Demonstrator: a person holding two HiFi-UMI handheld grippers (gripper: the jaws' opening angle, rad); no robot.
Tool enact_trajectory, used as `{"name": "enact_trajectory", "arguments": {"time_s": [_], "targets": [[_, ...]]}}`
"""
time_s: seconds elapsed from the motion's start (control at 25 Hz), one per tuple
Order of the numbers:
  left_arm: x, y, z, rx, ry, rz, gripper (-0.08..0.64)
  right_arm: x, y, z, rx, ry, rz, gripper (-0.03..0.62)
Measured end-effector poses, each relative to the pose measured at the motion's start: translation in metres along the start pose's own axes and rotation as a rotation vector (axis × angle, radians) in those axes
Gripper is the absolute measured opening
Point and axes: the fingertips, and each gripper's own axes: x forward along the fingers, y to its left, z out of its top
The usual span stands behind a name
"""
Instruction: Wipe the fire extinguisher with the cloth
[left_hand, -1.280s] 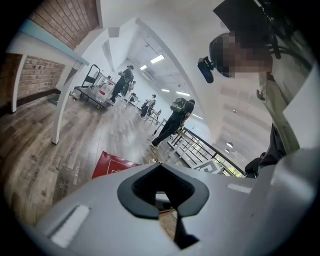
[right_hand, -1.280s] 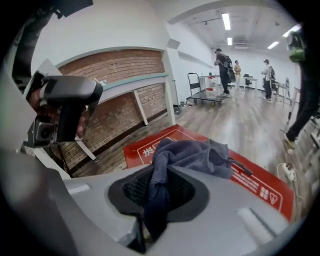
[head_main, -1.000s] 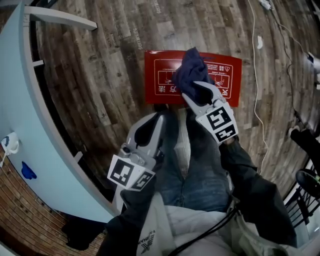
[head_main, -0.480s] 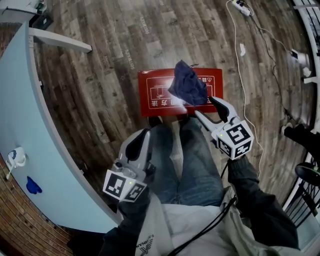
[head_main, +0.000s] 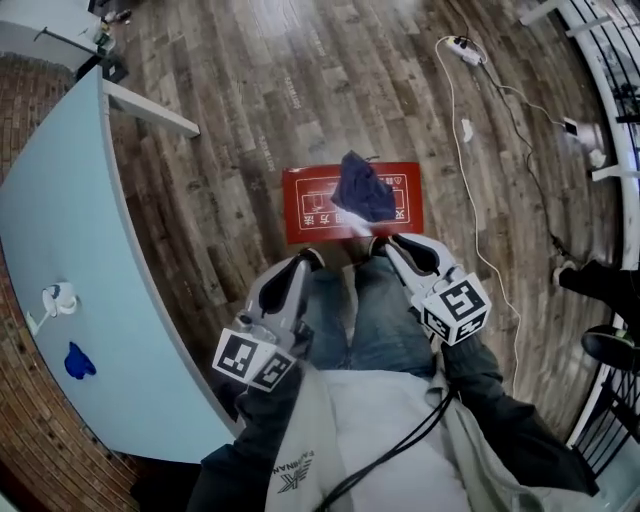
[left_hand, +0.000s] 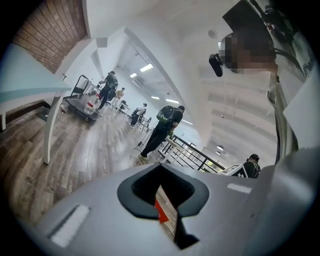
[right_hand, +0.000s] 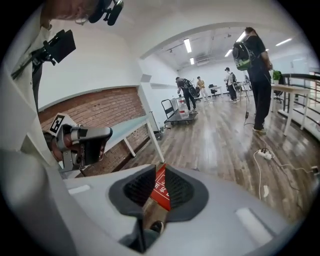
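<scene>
Head view: I am looking steeply down at a grey-brown wooden plank floor (head_main: 220, 120), with my jeans-clad legs (head_main: 385, 320) standing between the two tools.
Far left: a light blue tabletop (head_main: 60, 220) is running down the edge of the view, with a small white object (head_main: 55, 297) and a small blue object (head_main: 77, 360) lying on it.
Left gripper (head_main: 303, 264): I am holding it at the left, short of the case and touching nothing. In the left gripper view its jaws are sitting almost together, leaving only a thin slit with nothing in it.
Centre: a flat red case with white print (head_main: 310, 205), rectangular, is lying on the floor just ahead of my feet. A strip of it is showing through the slit of each tool in the gripper views.
Cloth: the dark blue crumpled cloth (head_main: 362, 192) is lying on the red case, toward its right half, apart from both grippers.
Right gripper (head_main: 392, 248): it is pointing at the near edge of the red case, near the cloth. Its jaws have just been closing and are standing a narrow gap apart, gripping nothing.
Far right: a white power strip (head_main: 462, 46) is lying on the floor, its white cable trailing down the boards.
</scene>
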Motion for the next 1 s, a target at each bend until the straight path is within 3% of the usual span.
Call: {"name": "enact_trajectory", "arguments": {"time_s": [0.28,0.6,1.0], "targets": [[-0.009,-0.034,0.049,0.049,-0.073,-0.003,0.002,-0.031,0.016,0.026,-0.032,-0.001,0.014,0.03],[-0.011,-0.067,0.058,0.051,-0.11,0.029,0.002,-0.048,0.015,0.042,-0.044,-0.005,0.046,0.003],[0.022,-0.092,0.071,0.098,-0.143,0.006,0.002,-0.063,-0.004,0.062,-0.124,-0.033,0.066,0.003]]}}
